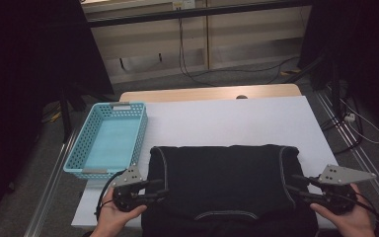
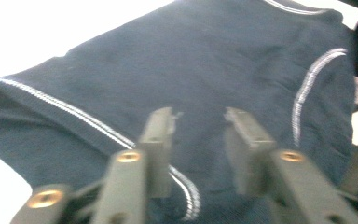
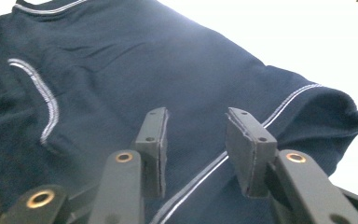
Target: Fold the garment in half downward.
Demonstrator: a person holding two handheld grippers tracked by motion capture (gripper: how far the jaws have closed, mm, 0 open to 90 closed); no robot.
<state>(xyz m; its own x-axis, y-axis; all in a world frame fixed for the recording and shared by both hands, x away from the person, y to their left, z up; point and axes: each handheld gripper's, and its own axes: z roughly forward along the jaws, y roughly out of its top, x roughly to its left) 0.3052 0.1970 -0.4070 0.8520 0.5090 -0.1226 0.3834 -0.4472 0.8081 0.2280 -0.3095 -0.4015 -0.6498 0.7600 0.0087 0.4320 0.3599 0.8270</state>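
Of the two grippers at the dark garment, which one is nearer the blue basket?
The left gripper, at the garment's left edge: the blue basket lies just beside it, while the right gripper works the opposite edge.

No lettering, label, brand, number or sign can be read anywhere; the dark garment (image 1: 222, 180) between the two grippers bears pale stitched lines, no words; a small tag may sit somewhere, but the gripper views are too blurred to tell.

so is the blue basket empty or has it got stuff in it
Empty: the blue basket shows only its bare floor in the high view. The dark garment lies on the table beside it.
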